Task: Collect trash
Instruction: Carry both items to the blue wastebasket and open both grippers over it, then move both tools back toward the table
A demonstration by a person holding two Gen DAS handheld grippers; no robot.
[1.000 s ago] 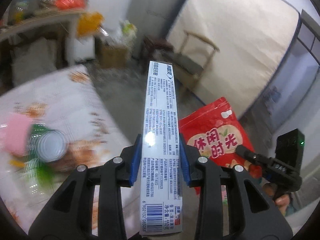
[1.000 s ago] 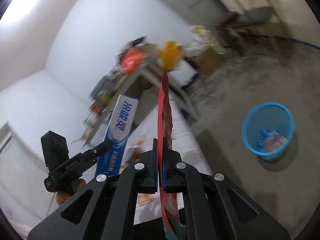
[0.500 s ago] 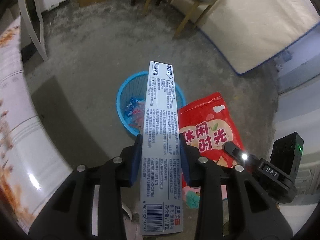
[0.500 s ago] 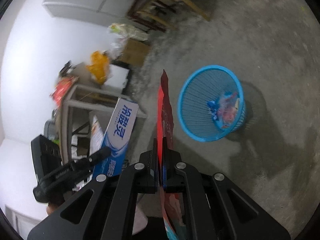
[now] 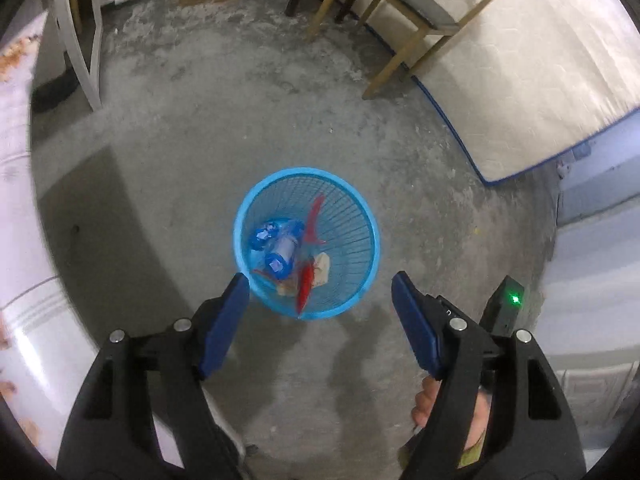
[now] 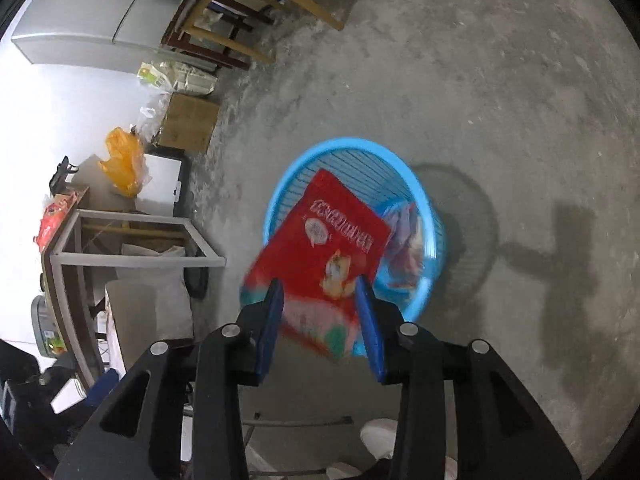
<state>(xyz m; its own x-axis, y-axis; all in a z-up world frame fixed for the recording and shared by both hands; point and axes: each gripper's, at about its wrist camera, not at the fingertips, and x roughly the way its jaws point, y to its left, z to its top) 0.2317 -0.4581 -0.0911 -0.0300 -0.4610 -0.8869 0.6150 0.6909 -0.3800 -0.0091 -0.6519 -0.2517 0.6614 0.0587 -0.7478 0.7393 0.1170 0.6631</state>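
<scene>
Floor (image 5: 208, 128) spreads below me, bin (image 5: 306, 242) under both grippers. Dropping step: left gripper (image 5: 320, 304) open, empty; right gripper (image 6: 320, 304) just opened, red bag (image 6: 324, 256) falling binward. Next, fetch more trash.

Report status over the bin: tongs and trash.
Left tongs open, empty, just opened. Right tongs just opened; red snack bag dropping into blue basket. Nothing in the way.
</scene>
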